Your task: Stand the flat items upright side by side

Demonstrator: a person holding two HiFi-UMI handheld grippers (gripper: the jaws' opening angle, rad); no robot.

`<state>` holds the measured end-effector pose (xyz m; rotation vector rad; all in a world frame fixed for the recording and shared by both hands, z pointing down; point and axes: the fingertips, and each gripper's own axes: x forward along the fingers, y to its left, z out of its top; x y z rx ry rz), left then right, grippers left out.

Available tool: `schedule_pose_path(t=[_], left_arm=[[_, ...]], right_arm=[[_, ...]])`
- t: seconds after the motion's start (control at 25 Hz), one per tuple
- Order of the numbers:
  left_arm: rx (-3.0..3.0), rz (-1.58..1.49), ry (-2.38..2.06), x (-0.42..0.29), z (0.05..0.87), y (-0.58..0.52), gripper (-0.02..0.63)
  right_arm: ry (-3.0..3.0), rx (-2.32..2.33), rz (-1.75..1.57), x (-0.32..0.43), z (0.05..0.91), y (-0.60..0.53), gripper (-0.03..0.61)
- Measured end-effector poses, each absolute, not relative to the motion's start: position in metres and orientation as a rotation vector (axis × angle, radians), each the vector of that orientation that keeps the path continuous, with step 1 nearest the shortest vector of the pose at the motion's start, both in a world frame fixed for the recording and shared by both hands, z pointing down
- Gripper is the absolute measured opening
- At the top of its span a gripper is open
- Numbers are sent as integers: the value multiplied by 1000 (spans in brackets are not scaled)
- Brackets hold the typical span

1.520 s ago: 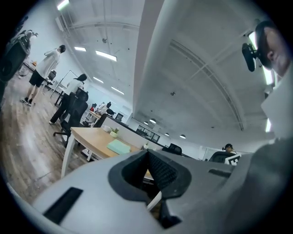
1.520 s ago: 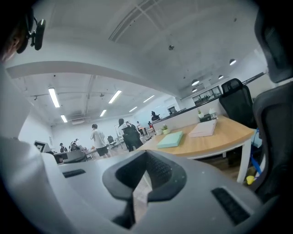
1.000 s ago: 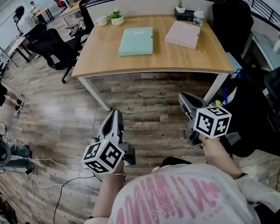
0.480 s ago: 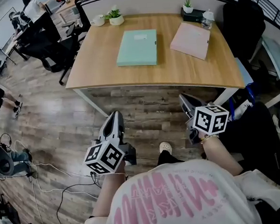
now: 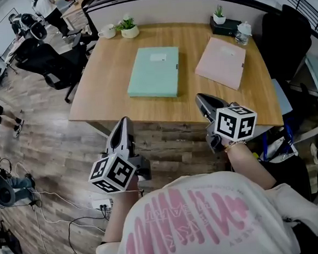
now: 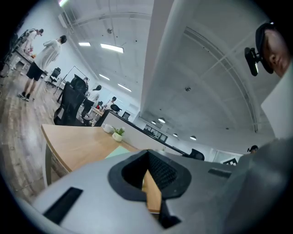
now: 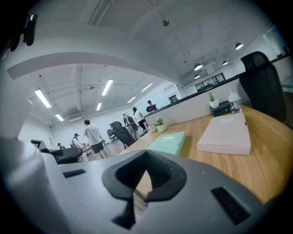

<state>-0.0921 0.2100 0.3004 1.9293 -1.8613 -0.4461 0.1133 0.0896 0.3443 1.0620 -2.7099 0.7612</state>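
Both flat items lie on the desk. The green folder is near the middle. The pink folder is at its 3 o'clock, apart from it and slightly skewed. The left claw is clenched with nothing in it and hangs off the desk's near edge, at 7 o'clock from the green folder. The right claw is also clenched and empty, over the near edge at 7 o'clock from the pink folder. A potted plant and a cup stand at the far rim, toward 11 o'clock of the green folder.
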Motion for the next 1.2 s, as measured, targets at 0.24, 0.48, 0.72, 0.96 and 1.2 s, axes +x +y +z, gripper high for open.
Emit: schedule_pose_path(t=[0.24, 0.48, 0.72, 0.96, 1.2], left_arm=[[1876, -448, -1889, -100, 317, 174, 0], [1841, -354, -1891, -109, 343, 152, 0], [1784, -311, -1874, -136, 369, 116, 4], [1787, -238, -1768, -167, 394, 57, 111], [1810, -83, -1633, -199, 419, -13, 177]], right_arm=[[-2694, 1012, 816, 104, 364, 46, 0], [-2656, 995, 911, 97, 395, 27, 2], [-2593, 991, 1142, 82, 423, 4, 137], [-2527, 1088, 1244, 60, 442, -41, 223], [-2401, 1199, 1241, 38, 466, -85, 270]])
